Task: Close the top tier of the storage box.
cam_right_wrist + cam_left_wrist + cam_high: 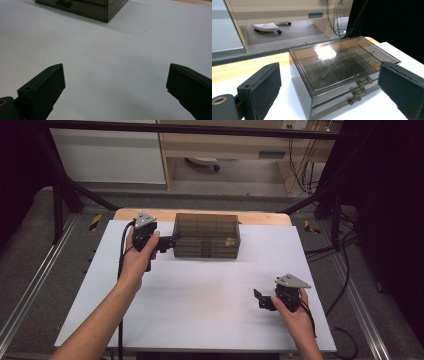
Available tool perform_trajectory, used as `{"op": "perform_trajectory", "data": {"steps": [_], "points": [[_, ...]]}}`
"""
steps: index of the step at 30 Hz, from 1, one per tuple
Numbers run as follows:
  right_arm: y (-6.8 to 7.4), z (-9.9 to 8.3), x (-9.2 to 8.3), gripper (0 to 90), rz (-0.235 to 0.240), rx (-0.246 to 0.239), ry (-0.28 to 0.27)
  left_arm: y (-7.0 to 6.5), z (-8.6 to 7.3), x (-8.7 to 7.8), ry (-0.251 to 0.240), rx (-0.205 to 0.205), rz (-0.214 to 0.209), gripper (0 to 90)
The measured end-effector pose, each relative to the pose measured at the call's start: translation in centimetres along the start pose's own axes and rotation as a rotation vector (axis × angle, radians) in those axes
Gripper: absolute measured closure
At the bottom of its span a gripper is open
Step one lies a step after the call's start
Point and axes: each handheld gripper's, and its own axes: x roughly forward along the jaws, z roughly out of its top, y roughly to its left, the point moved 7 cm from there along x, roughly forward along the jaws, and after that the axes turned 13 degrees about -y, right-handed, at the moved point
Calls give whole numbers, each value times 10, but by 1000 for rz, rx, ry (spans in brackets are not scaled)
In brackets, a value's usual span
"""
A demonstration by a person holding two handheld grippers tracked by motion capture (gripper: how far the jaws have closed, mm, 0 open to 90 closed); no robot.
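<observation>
Currently my left gripper (pixel 172 240), fingers apart, sits beside the smoky translucent plastic drawer box (pixel 342 67); closing carelessly could shove it. Right gripper (pixel 260 298) gapes, idle.

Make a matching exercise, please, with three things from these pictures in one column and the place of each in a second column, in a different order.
Things:
1. left gripper
2. right gripper
3. drawer box

Places:
A. far part of the white table, in the middle
B. low at the right, over bare table, jaws apart
C. beside the box's left end, jaws apart

Pairs: 1-C, 2-B, 3-A
</observation>
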Motion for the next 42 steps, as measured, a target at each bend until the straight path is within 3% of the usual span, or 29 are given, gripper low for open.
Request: {"op": "perform_trajectory", "data": {"steps": [15,42], "points": [[0,2,-1,32,6,-4,-11,-5,4,-6,-9,-6,-16,42],[4,3,-1,25,13,-18,-22,14,-7,-23,14,-15,-10,42]]}}
